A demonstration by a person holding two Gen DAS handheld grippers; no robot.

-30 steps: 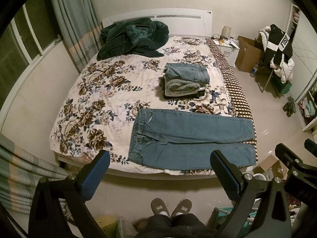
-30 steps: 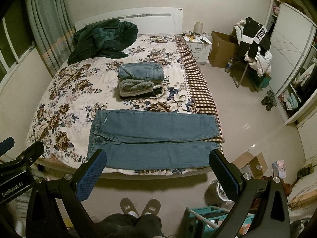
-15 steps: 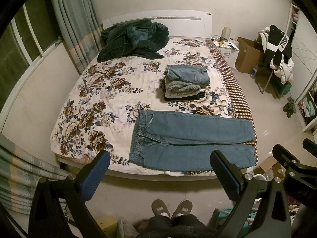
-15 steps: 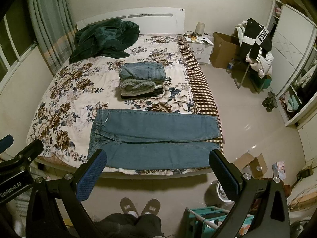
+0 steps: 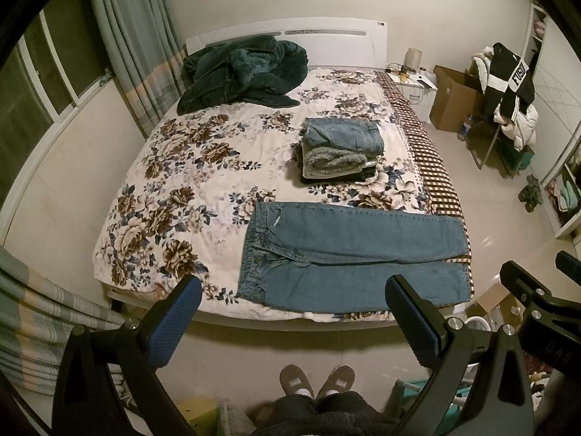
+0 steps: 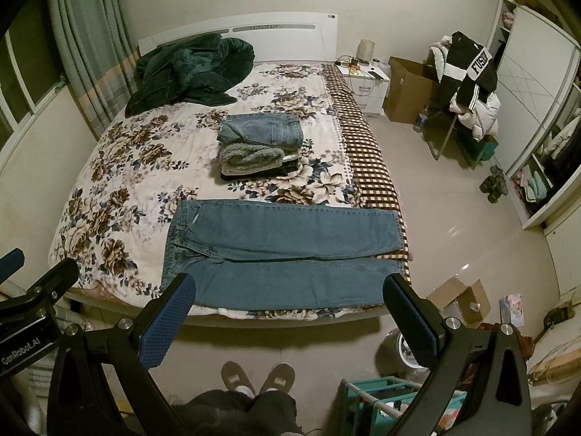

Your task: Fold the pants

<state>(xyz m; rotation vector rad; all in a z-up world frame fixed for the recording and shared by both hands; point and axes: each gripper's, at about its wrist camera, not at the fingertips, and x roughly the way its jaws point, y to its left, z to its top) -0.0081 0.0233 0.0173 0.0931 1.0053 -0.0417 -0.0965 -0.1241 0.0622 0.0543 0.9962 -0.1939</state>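
Note:
A pair of blue jeans lies spread flat across the near end of the floral bed, waistband to the left, legs side by side running right. My left gripper hangs open above the floor in front of the bed, well short of the jeans, nothing between its blue pads. My right gripper is likewise open and empty, held back from the bed edge. Each gripper shows at the other view's side edge.
A stack of folded clothes sits mid-bed beyond the jeans. A dark green coat lies by the headboard. The person's slippered feet stand on the floor. Cardboard boxes, a teal rack and a clothes-laden chair stand right.
Both views have shifted slightly, so the bed and jeans sit a little lower in frame. The jeans have not moved and both grippers stay open.

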